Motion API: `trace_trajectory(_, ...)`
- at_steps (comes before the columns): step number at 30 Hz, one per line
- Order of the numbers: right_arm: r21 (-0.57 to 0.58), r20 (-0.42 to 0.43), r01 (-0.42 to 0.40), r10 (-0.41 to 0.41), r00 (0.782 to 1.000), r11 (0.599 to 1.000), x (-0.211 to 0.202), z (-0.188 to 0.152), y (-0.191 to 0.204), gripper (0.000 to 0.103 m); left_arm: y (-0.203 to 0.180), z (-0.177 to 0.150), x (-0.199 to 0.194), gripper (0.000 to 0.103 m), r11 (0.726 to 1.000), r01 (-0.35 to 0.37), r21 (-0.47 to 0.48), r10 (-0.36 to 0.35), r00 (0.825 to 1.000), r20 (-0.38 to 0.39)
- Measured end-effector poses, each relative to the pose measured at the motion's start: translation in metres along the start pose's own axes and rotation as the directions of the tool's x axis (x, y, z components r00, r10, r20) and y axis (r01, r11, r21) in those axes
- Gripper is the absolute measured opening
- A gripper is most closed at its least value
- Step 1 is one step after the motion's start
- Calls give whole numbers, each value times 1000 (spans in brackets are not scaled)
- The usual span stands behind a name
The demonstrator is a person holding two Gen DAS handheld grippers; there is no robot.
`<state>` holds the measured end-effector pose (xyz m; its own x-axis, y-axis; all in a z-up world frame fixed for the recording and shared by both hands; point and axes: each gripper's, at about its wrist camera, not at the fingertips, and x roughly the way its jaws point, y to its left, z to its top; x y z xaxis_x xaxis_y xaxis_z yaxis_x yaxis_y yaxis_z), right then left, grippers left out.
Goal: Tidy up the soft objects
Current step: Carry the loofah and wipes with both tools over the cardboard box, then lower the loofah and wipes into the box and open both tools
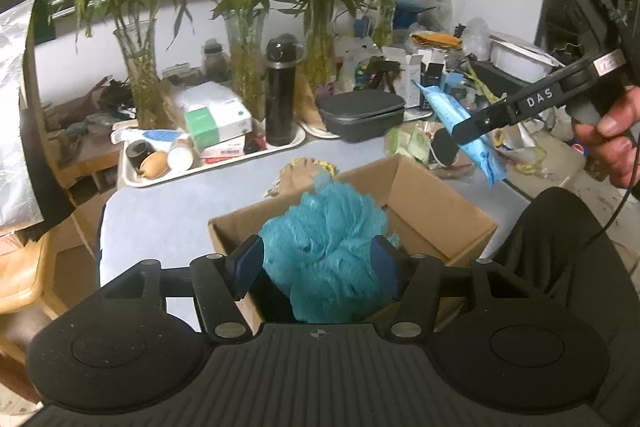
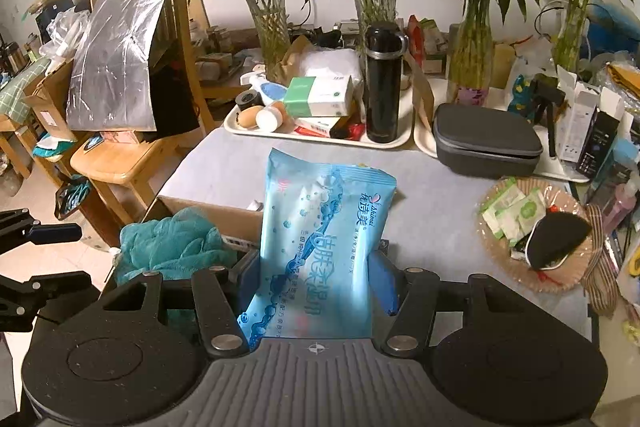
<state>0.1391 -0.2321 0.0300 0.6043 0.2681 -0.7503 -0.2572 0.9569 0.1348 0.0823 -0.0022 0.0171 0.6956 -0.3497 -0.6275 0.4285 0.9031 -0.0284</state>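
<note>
Brown cardboard box [image 1: 432,203] under left gripper [image 1: 318,259], clenched on teal mesh bath pouf [image 1: 328,239]; right gripper [image 2: 316,281] grasping blue wet-wipes packet [image 2: 320,239] (upright); grey tabletop [image 2: 432,211] ahead.

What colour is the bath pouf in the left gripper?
Teal blue; the bath pouf shows best in the left wrist view.

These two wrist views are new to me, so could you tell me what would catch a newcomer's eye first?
First, the fluffy teal bath pouf clamped in the left gripper over the open cardboard box. Next, the glossy blue wet-wipe pack held upright in the right gripper above the table. Behind both, bamboo stalks in glass vases line the cluttered back edge.
</note>
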Motion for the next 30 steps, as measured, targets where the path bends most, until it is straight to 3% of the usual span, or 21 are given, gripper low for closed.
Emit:
trace_trajectory(11, -35, -11, -34, 34, 999, 999, 4, 14, 26, 61, 1, -17, -9, 59, 1000, -21, -9, 21, 1000, -11)
trace_trajectory(13, -51, -36, -41, 39, 999, 998, 14, 14, 33, 64, 4, -19, -10, 59, 999, -27, -20, 26, 1000, -14)
trace_trajectory(18, -47, -89, -41, 37, 995, 998, 37, 6, 38, 89, 9, -22, -12, 59, 998, -44, -47, 43, 999, -22)
trace_trajectory(21, -34, -101, -48, 45, 994, 998, 41, -1, 37, 96, 10, -23, -14, 59, 998, -41, -54, 39, 999, -21)
trace_trajectory(30, -25, -88, -25, 23, 996, 999, 37, -17, 26, 103, 10, -23, -8, 59, 998, -42, -51, 41, 999, -30)
